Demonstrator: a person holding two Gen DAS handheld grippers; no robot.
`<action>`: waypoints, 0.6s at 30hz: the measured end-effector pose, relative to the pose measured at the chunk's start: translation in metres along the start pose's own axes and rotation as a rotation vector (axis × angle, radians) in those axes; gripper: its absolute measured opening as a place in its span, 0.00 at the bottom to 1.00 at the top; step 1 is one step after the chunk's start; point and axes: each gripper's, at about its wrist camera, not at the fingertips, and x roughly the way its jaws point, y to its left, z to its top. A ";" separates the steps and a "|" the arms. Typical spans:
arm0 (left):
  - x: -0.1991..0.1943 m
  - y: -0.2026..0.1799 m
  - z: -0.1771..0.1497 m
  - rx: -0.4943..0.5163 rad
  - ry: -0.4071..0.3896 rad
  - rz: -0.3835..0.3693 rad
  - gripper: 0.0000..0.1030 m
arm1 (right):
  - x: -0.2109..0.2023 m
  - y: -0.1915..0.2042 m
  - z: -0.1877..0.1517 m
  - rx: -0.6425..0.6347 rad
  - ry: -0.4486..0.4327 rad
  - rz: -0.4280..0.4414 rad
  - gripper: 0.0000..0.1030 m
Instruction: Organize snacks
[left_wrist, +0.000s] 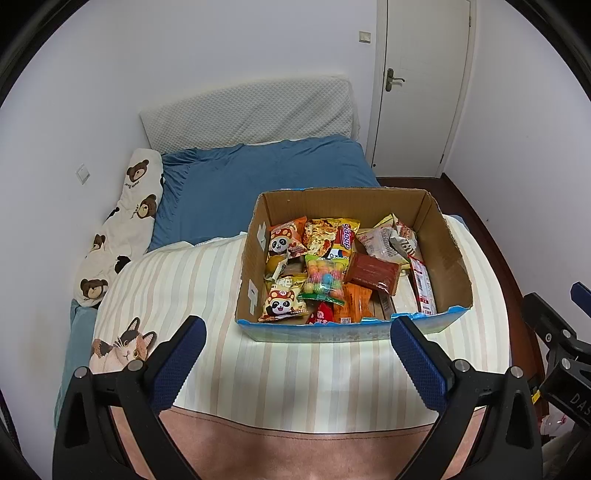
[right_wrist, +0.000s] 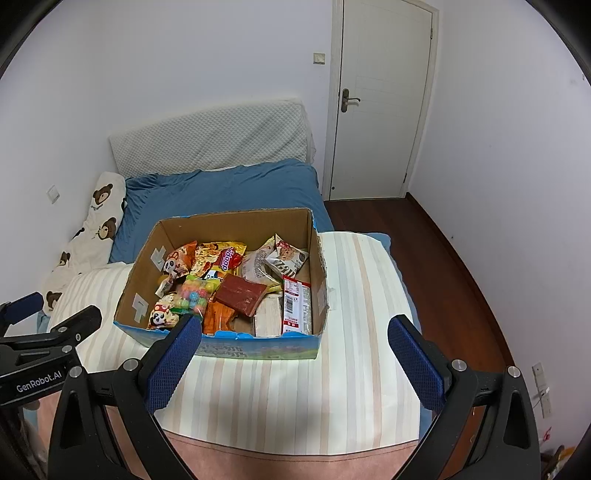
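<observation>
The left gripper (left_wrist: 297, 354) has its blue fingers (left_wrist: 179, 363) wide apart and holds nothing. The right gripper (right_wrist: 293, 356) is the same: fingers (right_wrist: 171, 363) wide apart, nothing between them. Both hang over the striped blanket (left_wrist: 295, 369) on the bed (left_wrist: 258, 181), just in front of the box (left_wrist: 332, 332).

The snacks (left_wrist: 325, 277) all lie inside the cardboard box, piled loosely on each other. I see two panda bags (left_wrist: 282, 301), a bag of colored candy balls (left_wrist: 325, 278), a flat brown pack (left_wrist: 373, 273) and a long red and white pack (left_wrist: 423, 288). No snack lies on the blanket.

This could be snacks waiting to be sorted, or snacks all put away in the box. I cannot tell which. Any grab calls for lowering into the box and pinching one thin, crinkly bag off the top.
</observation>
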 end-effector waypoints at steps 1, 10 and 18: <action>-0.001 0.000 0.000 0.000 0.000 0.000 0.99 | 0.000 0.000 0.000 0.001 0.000 0.000 1.00; -0.007 0.001 0.001 0.000 -0.012 0.006 0.99 | -0.002 -0.001 0.000 0.005 0.003 0.004 1.00; -0.009 0.002 0.000 0.000 -0.009 0.008 0.99 | -0.006 -0.002 0.002 0.007 0.003 0.003 1.00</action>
